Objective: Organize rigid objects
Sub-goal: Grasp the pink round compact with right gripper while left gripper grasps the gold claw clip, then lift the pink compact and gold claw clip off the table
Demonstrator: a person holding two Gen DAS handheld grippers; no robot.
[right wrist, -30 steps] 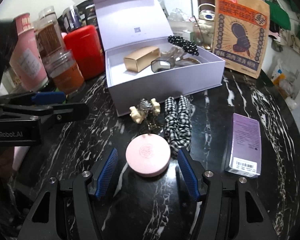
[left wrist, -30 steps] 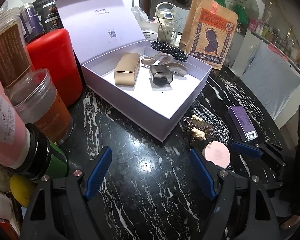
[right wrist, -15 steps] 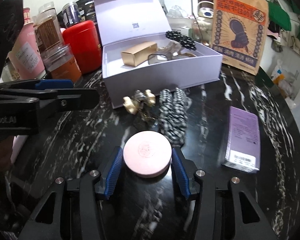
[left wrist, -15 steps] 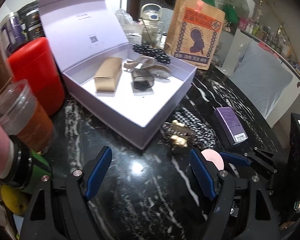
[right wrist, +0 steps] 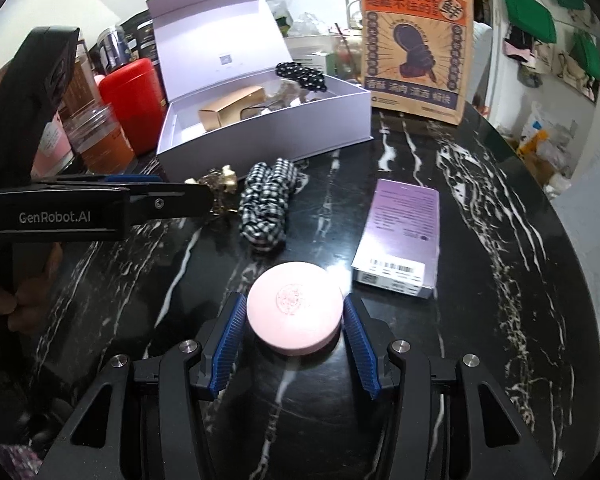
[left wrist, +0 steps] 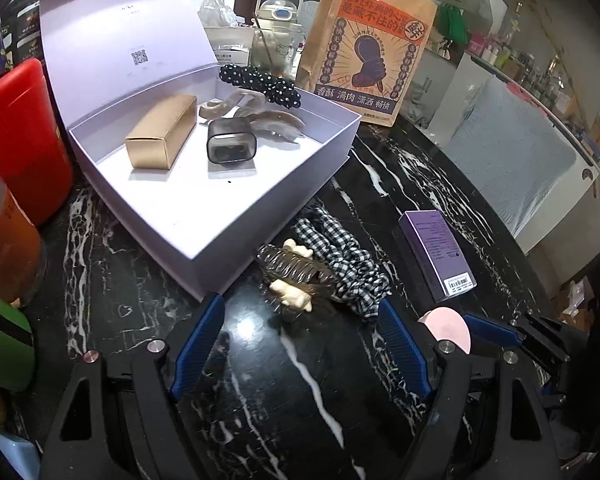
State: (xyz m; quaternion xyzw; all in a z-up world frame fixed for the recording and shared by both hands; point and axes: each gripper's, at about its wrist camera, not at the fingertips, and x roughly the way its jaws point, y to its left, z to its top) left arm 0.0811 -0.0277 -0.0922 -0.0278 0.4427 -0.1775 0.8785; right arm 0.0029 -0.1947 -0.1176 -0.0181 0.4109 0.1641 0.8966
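On the black marble table (right wrist: 480, 216) we count one open lilac box (left wrist: 228, 216) at the far left, holding one gold carton (left wrist: 162, 136), one smoky grey case (left wrist: 231, 141), one beige claw clip (left wrist: 256, 114) and one black dotted scrunchie (left wrist: 260, 82) draped over its far rim. Left of the box stand one red canister (left wrist: 20, 136) and an amber-filled cup (left wrist: 4, 240). Just near of the box lie one brown hair claw (left wrist: 296, 276) and, touching it on the right, one checked scrunchie (right wrist: 266, 204); further right lies one purple carton (right wrist: 400, 236), and behind it one printed paper bag (right wrist: 414, 40) stands upright. Our left gripper (left wrist: 300, 344) has its jaws spread wide with nothing between them, the hair claw just beyond its tips. Our right gripper (right wrist: 294, 320) has its blue pads either side of the one pink round compact (right wrist: 294, 314) at the near middle; we cannot tell whether they are touching it. The right wrist view shows the compact's stamped top whole, while the left wrist view shows only a pink sliver behind its own right finger. The left view looks down into the box, whereas the right view sees the contents partly hidden by the box's near wall.
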